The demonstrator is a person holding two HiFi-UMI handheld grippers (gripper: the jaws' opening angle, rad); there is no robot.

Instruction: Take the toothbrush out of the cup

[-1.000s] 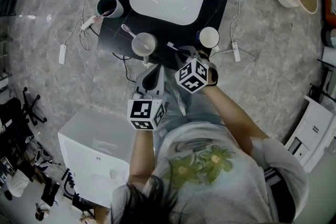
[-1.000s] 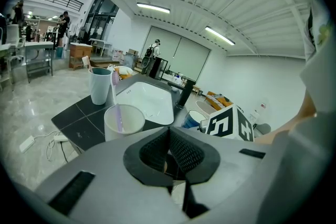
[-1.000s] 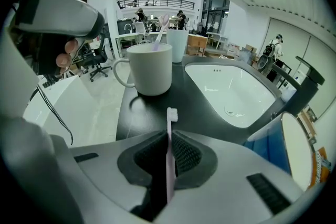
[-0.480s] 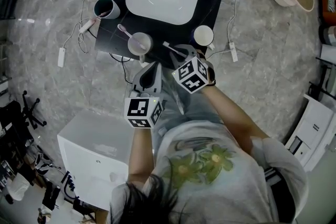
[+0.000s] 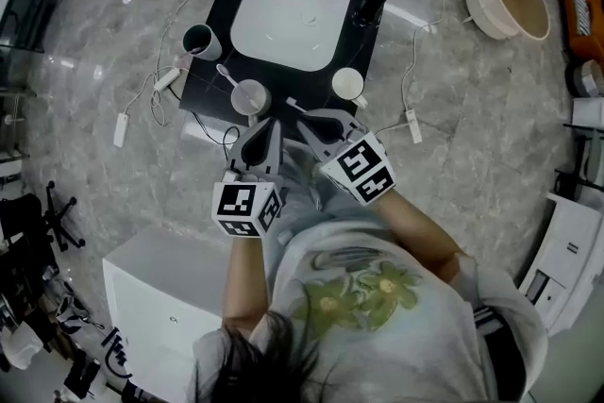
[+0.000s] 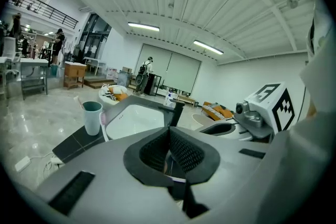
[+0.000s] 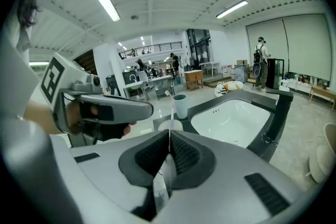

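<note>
The right gripper point(image 7: 169, 136) is clenched on the white toothbrush point(image 5: 293, 105), clear of every cup, over the black worktop's point(image 5: 201, 82) near edge between 2 white cups: an empty cup point(image 5: 347, 83) right, a second cup point(image 5: 250, 96) holding a second toothbrush point(image 5: 226, 76) left. The left gripper point(image 6: 169, 139), jaws together, hangs alongside.

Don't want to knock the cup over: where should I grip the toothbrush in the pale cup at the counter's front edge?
Take the toothbrush by its bare stem just above the cup, coming down from above. It leans out toward the teal cup, so only that upper part shows clear.
</note>
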